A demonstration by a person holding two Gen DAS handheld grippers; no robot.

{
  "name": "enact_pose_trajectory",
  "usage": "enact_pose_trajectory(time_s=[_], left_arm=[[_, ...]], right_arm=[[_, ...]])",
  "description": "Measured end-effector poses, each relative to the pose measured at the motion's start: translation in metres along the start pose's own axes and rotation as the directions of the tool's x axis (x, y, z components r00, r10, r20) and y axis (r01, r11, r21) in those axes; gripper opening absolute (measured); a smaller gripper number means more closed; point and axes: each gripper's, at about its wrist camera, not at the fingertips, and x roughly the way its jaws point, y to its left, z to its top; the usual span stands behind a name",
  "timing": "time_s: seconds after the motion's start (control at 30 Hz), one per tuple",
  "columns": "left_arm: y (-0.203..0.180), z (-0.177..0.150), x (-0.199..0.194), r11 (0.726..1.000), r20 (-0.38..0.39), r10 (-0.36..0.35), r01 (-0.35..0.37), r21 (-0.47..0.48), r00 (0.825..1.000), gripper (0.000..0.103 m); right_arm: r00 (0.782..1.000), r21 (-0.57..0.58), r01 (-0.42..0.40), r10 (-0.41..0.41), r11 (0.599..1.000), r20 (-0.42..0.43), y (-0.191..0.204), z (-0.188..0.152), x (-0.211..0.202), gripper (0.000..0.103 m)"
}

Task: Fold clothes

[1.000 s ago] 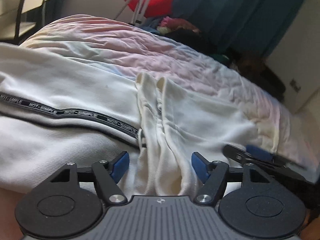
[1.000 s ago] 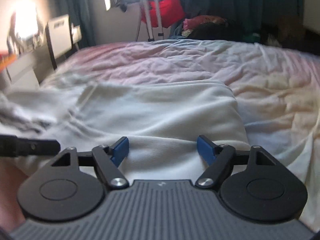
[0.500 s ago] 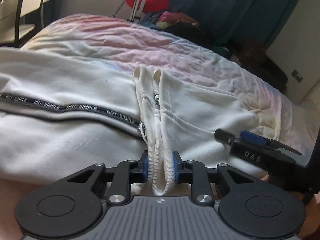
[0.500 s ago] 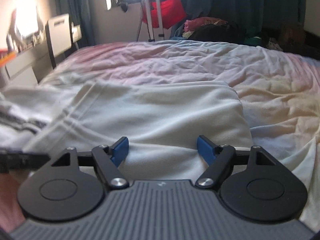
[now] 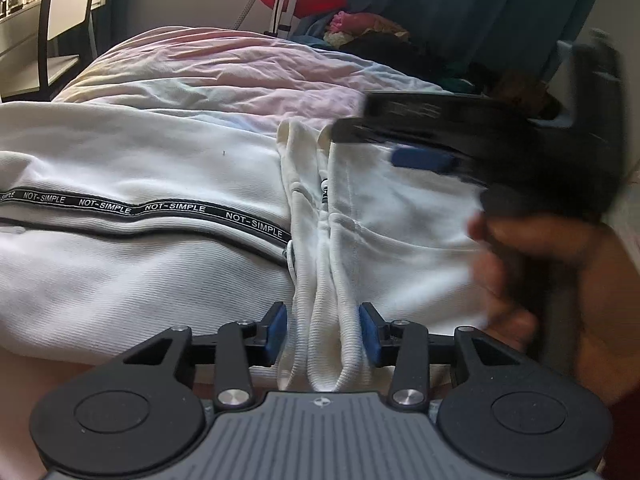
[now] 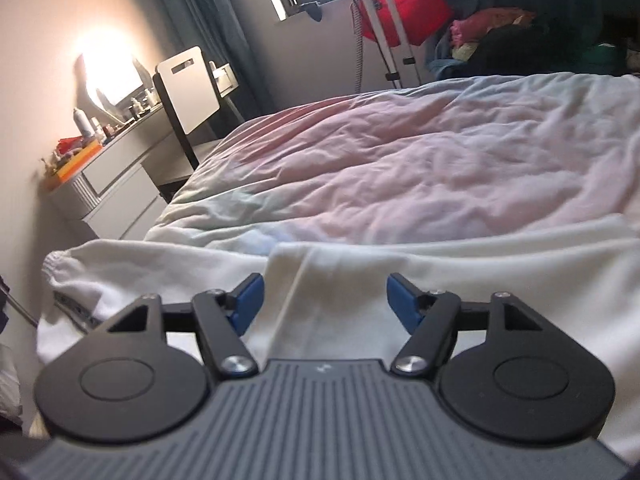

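Note:
A white garment (image 5: 140,152) with a black "NOT-SIMPLE" stripe (image 5: 176,208) lies flat on the bed. In the left wrist view its ribbed waistband (image 5: 324,340) runs between the blue pads of my left gripper (image 5: 323,334). The jaws stand partly apart and the pads only brush the fabric. My right gripper (image 5: 400,140) shows as a blur above the right half of the garment, held by a hand (image 5: 540,264). In the right wrist view my right gripper (image 6: 324,300) is open just over a fold of the white garment (image 6: 440,276), with nothing gripped.
The pink and pale blue bed cover (image 6: 400,160) stretches beyond the garment. A desk with drawers (image 6: 112,184) and a white chair (image 6: 188,88) stand to the left of the bed. A red bag (image 6: 408,4) and a pile of clothes (image 6: 500,28) sit behind it.
My left gripper closed on the waistband half a second ago and has now widened again. My right gripper lifted and swung left across the garment.

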Motion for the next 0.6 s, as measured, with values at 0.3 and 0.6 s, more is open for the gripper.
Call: enact_pose_trajectory(time_s=[0.3, 0.6], left_arm=[[-0.009, -0.003, 0.009, 0.999, 0.011, 0.046, -0.047, 0.024, 0.999, 0.030], [-0.008, -0.006, 0.004, 0.999, 0.029, 0.033, -0.034, 0.019, 0.999, 0.030]], right_arm=[[0.999, -0.061, 0.045, -0.043, 0.997, 0.030, 0.006, -0.011, 0.038, 0.014], [0.997, -0.127, 0.014, -0.004, 0.992, 0.075, 0.014, -0.008, 0.036, 0.011]])
